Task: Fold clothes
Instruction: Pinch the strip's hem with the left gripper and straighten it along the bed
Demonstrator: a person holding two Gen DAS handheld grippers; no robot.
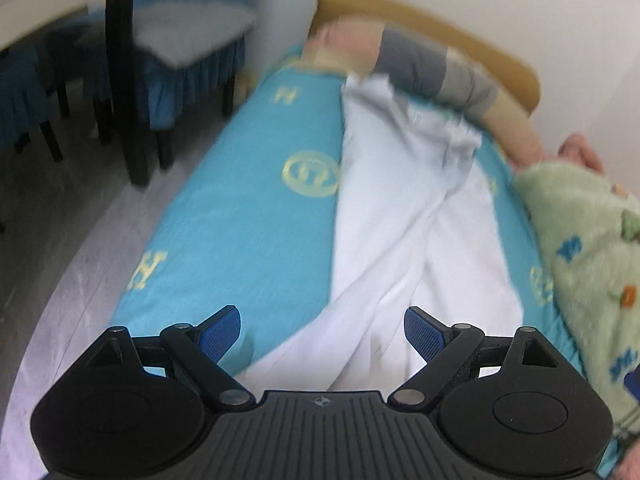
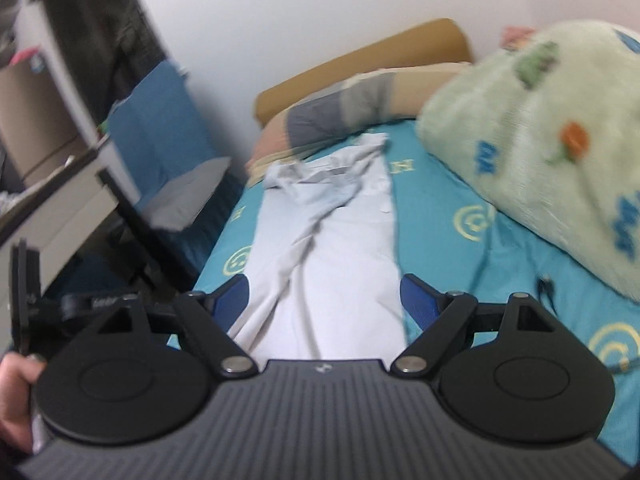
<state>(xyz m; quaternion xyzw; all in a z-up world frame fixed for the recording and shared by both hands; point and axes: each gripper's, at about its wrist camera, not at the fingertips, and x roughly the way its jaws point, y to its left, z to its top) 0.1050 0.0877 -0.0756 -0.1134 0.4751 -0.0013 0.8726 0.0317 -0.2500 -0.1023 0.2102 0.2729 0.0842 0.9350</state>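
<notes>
A white garment lies lengthwise on the turquoise bed cover, wrinkled, with its bunched end at the far side. In the left wrist view my left gripper is open above the garment's near end, nothing between its blue pads. The right wrist view shows the same white garment on the turquoise cover. My right gripper is open, its fingers straddling the near part of the cloth without closing on it. Both views are blurred.
A striped grey and beige bolster lies across the far end against a tan headboard. A green fleece blanket is heaped on the right. Blue-covered chairs stand on the floor to the left. A hand shows at lower left.
</notes>
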